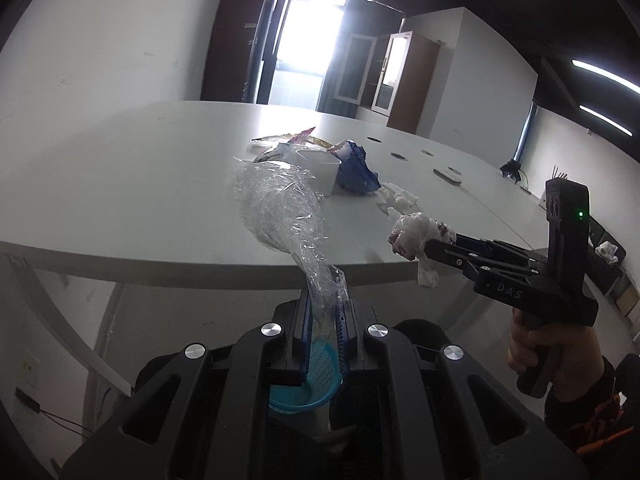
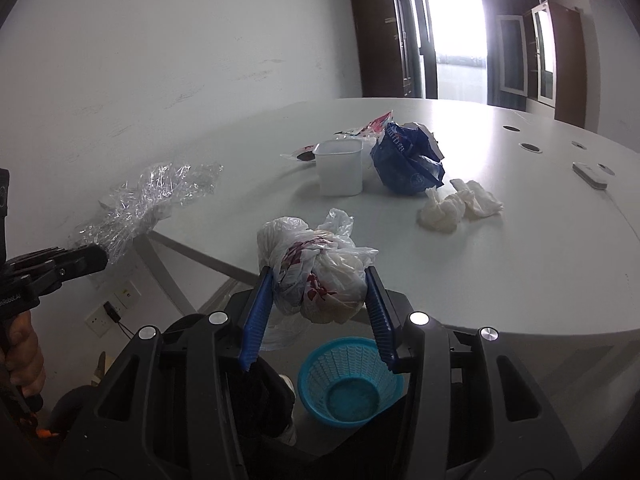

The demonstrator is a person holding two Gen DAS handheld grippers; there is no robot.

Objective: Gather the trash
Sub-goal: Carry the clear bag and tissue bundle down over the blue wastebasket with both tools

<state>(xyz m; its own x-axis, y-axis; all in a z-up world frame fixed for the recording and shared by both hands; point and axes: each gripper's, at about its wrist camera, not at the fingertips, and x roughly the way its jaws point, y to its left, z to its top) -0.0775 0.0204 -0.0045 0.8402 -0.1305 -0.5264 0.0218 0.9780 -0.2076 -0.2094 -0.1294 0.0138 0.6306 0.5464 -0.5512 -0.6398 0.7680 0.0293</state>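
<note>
My left gripper point(image 1: 325, 280) is shut on a sheet of crumpled clear plastic wrap point(image 1: 280, 204), holding it off the near table edge; the wrap also shows in the right wrist view point(image 2: 148, 200). My right gripper point(image 2: 318, 276) is shut on a knotted white plastic bag with red print point(image 2: 316, 268), held in the air above a blue mesh basket point(image 2: 350, 380) on the floor. The bag and right gripper also show in the left wrist view point(image 1: 414, 236). The basket shows below my left fingers point(image 1: 308, 380).
On the white table point(image 2: 520, 272) lie a white plastic tub point(image 2: 340, 166), a crumpled blue bag point(image 2: 408, 160), white tissues point(image 2: 456, 204), snack wrappers point(image 2: 368, 126) and a white remote point(image 2: 590, 174). Cabinets and a bright door stand behind.
</note>
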